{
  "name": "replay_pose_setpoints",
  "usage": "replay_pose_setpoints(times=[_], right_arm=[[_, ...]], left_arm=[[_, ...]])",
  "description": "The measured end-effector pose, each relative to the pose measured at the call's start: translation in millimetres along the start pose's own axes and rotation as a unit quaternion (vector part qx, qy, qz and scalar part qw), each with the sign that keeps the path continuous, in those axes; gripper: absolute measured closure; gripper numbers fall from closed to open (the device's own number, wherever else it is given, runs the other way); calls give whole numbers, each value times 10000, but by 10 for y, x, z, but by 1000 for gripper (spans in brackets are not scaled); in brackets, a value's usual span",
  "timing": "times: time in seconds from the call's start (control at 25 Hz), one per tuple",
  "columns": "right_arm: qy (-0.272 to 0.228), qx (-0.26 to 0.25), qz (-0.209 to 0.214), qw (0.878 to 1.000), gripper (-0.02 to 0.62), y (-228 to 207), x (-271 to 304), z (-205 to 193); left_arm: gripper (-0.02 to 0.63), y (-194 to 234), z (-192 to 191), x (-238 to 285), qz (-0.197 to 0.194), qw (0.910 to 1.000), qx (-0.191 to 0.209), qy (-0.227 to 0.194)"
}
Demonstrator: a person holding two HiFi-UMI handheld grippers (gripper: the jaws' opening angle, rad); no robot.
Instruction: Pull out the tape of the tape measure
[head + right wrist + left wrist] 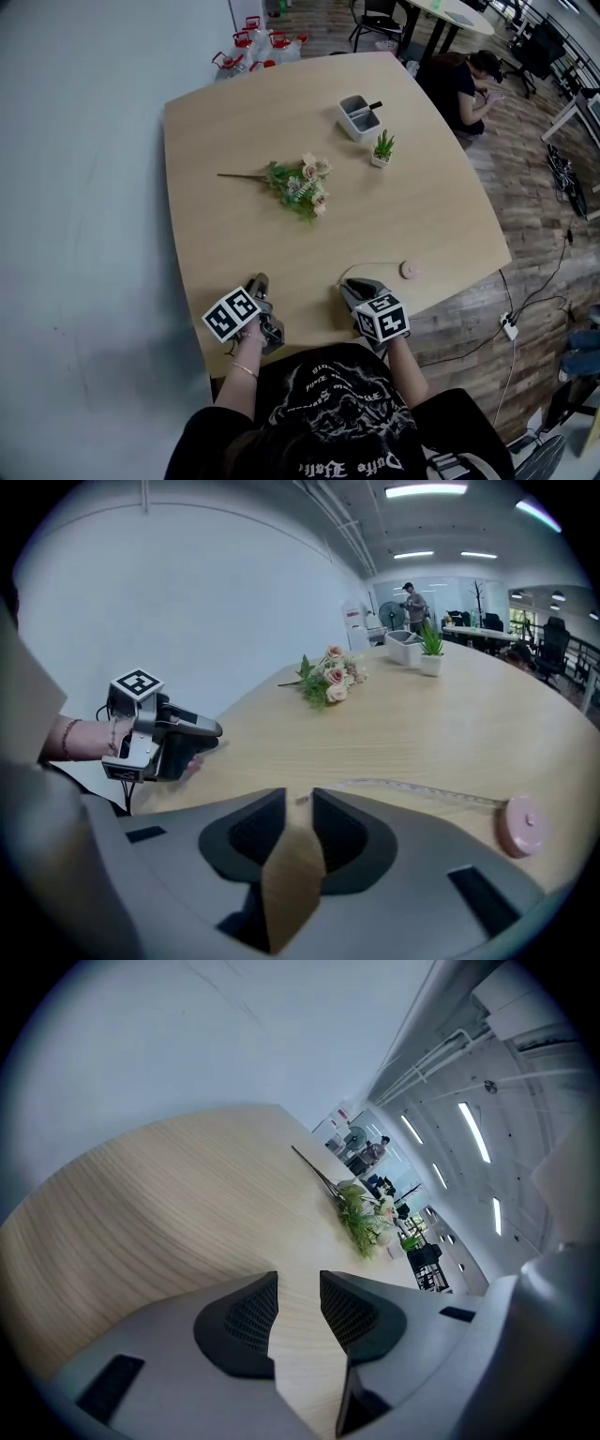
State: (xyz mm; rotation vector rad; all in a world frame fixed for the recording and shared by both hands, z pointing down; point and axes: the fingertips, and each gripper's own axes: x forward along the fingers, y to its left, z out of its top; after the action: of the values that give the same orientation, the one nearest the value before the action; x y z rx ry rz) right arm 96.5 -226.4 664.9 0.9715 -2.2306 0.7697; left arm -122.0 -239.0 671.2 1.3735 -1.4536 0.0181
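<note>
- My right gripper sits low over the near edge of the bench. Its jaws are a narrow slit apart and grip nothing; bare wood shows in the gap.
- The tape measure, a small round pink case, lies on the bench just to the right of that gripper. Its tape is drawn out and lies flat in a gentle curve, ending right at the tips of my right jaws. I can't tell whether the end touches them.
- My left gripper is by the near-left part of the bench, well apart from case and tape. Its jaws are released, with only bench between them.
- My reading: a fair length is out, so the pull looks made or nearly so, and the end lies free rather than pinched.
- If more tape is wanted, the next move calls for closing the right jaws squarely on the thin end, which lies flat and will be fiddly to catch. I would then draw it away from the case along the bench.
- Nothing holds the light case. I'd expect it to slide after the tape unless my left jaws pin it first.
- If this length is enough, I need only lift the right gripper clear without snagging the end.
</note>
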Motion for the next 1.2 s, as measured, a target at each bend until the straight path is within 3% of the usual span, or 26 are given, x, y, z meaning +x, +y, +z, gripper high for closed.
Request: replay_pose_setpoints(times=[0.04, 0.08, 0.2, 0.36, 0.52, 0.6, 0.68, 0.8, 0.92, 1.0, 1.08, 1.16, 1.2], right_arm=[[24, 59, 100, 9999, 445, 45, 33, 1], [47, 91, 166, 9998, 390, 78, 57, 1], [36, 43, 181, 9998, 341, 119, 78, 15], [-171, 17, 68, 9998, 333, 99, -51, 72], [-640, -79, -294, 9975, 334, -66, -314, 226], [-930, -221, -586, 9937, 334, -182, -480, 335], [-1224, -397, -943, 9872, 334, -301, -674, 451], [-1729, -542, -1423, 9731, 343, -446, -989, 651], [-2040, -577, -1708, 9622, 354, -521, -1224, 758], [-2077, -556, -1895, 9581, 371, -578, -1308, 738], [-2066, -382, -2128, 9542, 412, -692, -1370, 660], [-2055, -143, -2376, 9493, 564, -838, -1438, 572], [-2050, -50, -2446, 9477, 580, -897, -1468, 536]], left_arm=[[462, 2, 0, -8, -5, 10000, 16, 1], [460, 2, 1, -13, -16, 10000, 30, -2], [449, -21, 8, -15, -91, 9999, 100, -26], [445, -121, 16, -55, -299, 9988, 372, -93], [445, -313, 37, -121, -628, 9938, 884, -243], [446, -433, 55, -174, -804, 9879, 1276, -368], [445, -607, 88, -266, -1030, 9764, 1816, -558], [443, -886, 136, -446, -1363, 9511, 2624, -891], [440, -1072, 125, -590, -1626, 9317, 3063, -1077], [439, -1109, 81, -620, -1699, 9269, 3178, -1051], [439, -1086, 43, -618, -1683, 9274, 3187, -1004], [439, -1042, 42, -617, -1640, 9309, 3099, -1021], [439, -1024, 49, -620, -1627, 9320, 3067, -1043]])
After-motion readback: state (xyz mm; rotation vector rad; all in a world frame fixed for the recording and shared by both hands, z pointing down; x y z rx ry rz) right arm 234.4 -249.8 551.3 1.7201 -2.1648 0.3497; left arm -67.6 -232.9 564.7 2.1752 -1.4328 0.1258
